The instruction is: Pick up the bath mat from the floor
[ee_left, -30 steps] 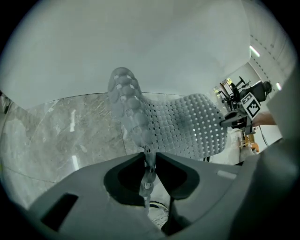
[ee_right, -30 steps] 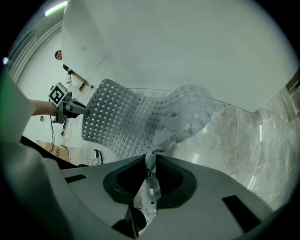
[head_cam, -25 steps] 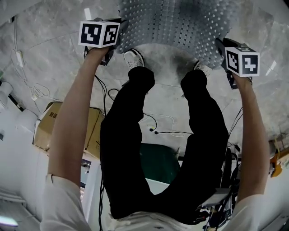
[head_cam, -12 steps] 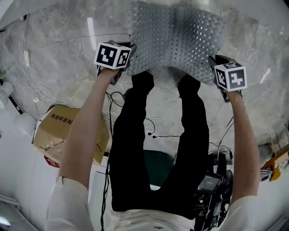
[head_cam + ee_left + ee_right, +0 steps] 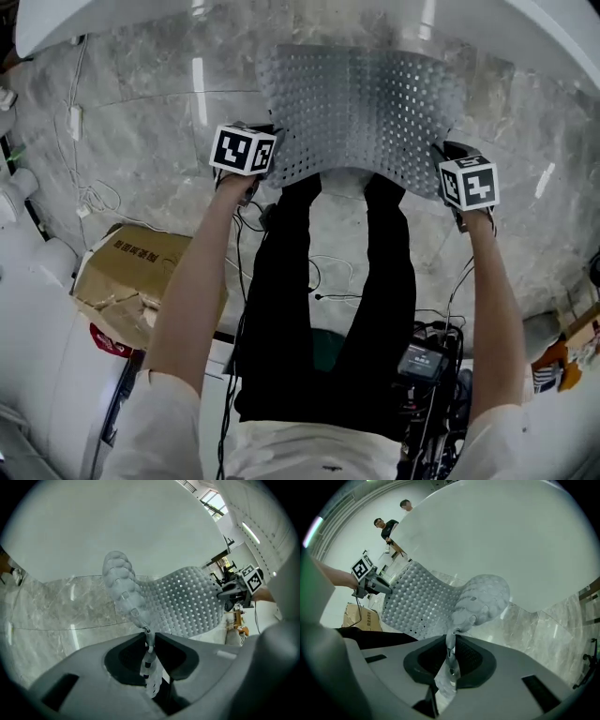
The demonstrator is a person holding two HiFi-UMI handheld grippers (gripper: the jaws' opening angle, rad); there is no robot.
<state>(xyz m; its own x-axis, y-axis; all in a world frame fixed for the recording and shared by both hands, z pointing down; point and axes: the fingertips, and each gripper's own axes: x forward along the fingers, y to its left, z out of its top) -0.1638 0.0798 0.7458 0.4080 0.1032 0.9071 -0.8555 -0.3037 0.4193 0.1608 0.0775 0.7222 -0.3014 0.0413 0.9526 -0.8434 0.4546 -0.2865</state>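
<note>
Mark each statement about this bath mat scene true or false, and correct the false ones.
1. The left gripper and the right gripper are each shut on an edge of the bath mat. True.
2. The bath mat lies flat on the floor. False: it is held up between the two grippers, sagging in the middle.
3. A cardboard box sits on the person's left side. True.
4. The bath mat has a smooth, unbroken surface. False: rows of small holes and bumps cover it.
</note>
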